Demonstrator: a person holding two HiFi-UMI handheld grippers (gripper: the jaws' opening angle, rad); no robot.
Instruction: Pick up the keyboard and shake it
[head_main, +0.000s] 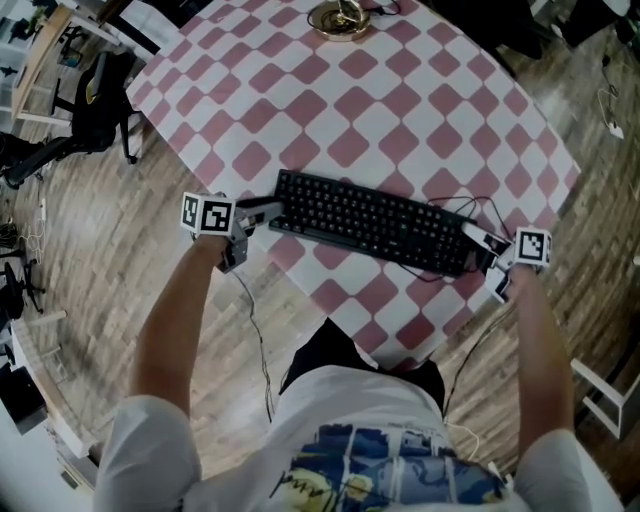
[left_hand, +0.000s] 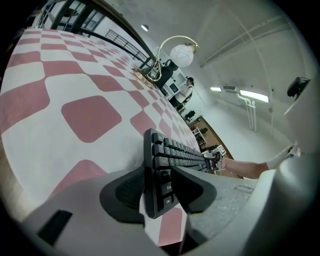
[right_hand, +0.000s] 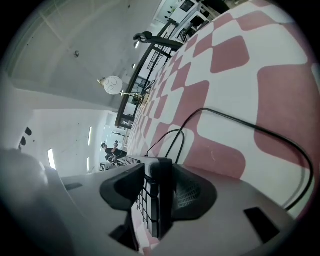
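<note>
A black keyboard (head_main: 375, 222) lies slantwise on the pink-and-white checked table (head_main: 400, 100), near its front edge. My left gripper (head_main: 262, 215) is at the keyboard's left end. In the left gripper view that end (left_hand: 159, 165) stands between the jaws of the left gripper (left_hand: 160, 187), with a thin gap at the lower pad, so it is open. At the other end, my right gripper (head_main: 482, 252) has both pads (right_hand: 187, 192) pressed on the keyboard's right end (right_hand: 152, 200); the right gripper (right_hand: 152, 187) is shut on it.
The keyboard's black cable (right_hand: 250, 130) loops over the table beyond its right end (head_main: 460, 205). A gold-coloured dish (head_main: 340, 18) sits at the far edge. A black chair (head_main: 100, 100) stands on the wood floor at the left. The person's legs are just below the table's front corner.
</note>
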